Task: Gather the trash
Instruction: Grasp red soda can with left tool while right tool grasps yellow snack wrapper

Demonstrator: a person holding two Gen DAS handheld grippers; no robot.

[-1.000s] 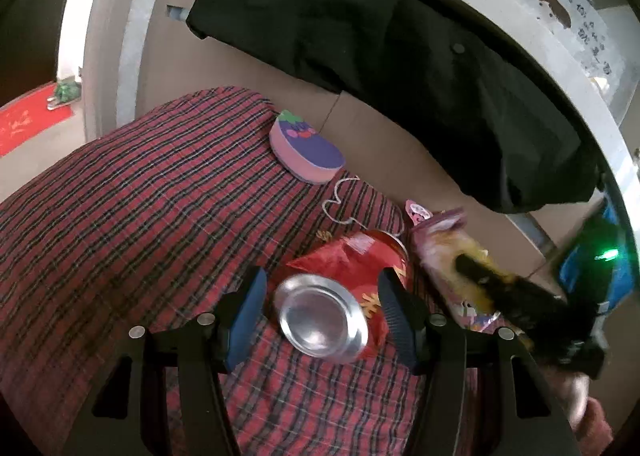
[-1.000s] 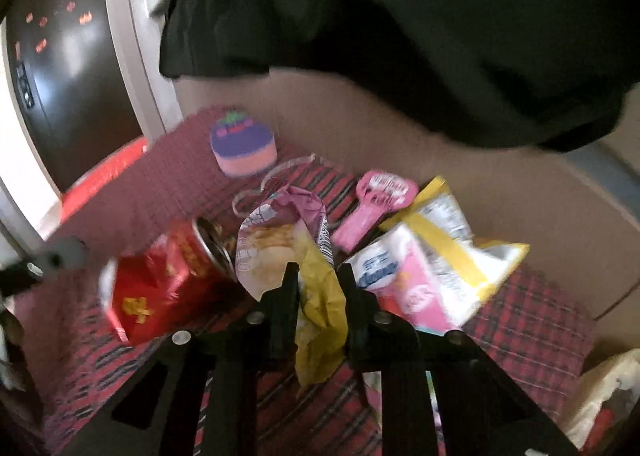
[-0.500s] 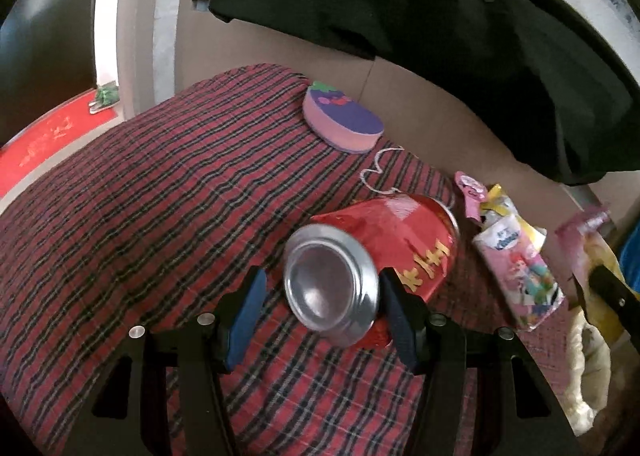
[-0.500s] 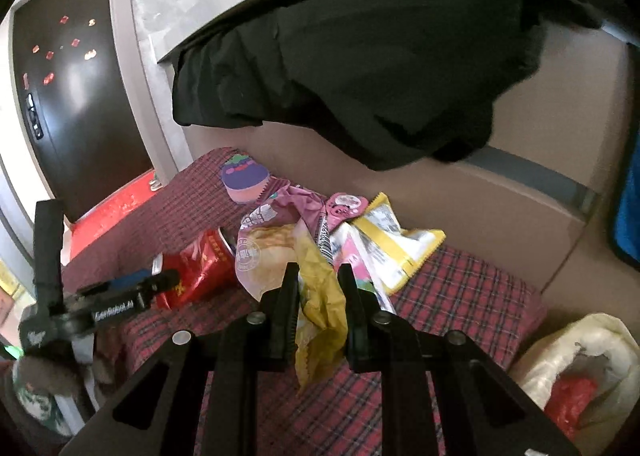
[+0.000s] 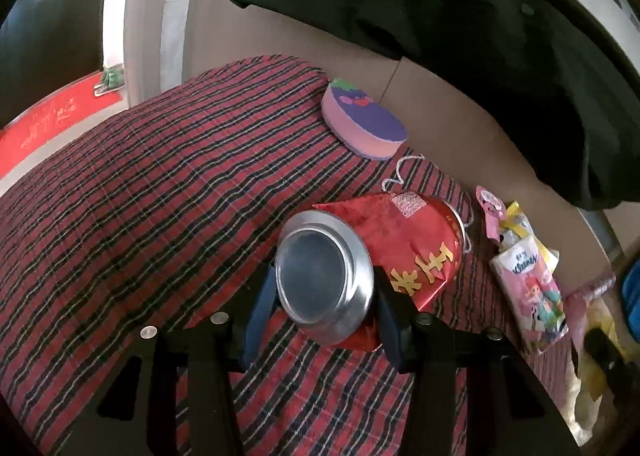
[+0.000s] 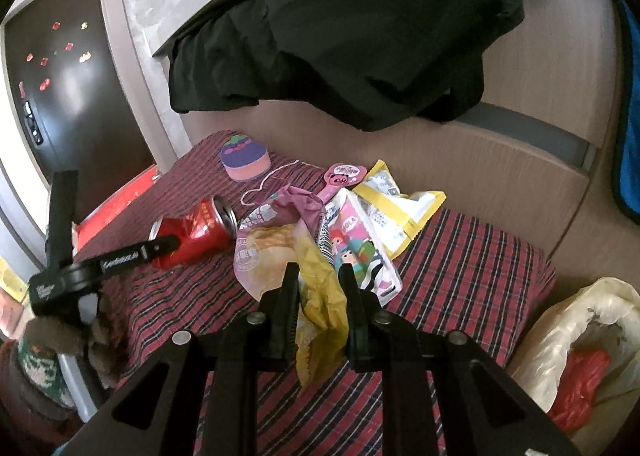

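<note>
A crushed red drink can lies on the red plaid cloth, silver base toward me. My left gripper is shut on its base end, blue pads on both sides; it also shows in the right wrist view on the can. My right gripper is shut on a crumpled yellow and purple snack bag, held above the cloth. A pink tissue pack and a yellow wrapper lie on the cloth behind it.
A white plastic bag with red trash inside sits low at the right. A purple and pink round box, a white string and a pink tag lie near the wall. A black garment hangs overhead.
My right gripper has pulled back and up with the snack bag, away from the cloth. My left gripper has closed in on the can's base.
</note>
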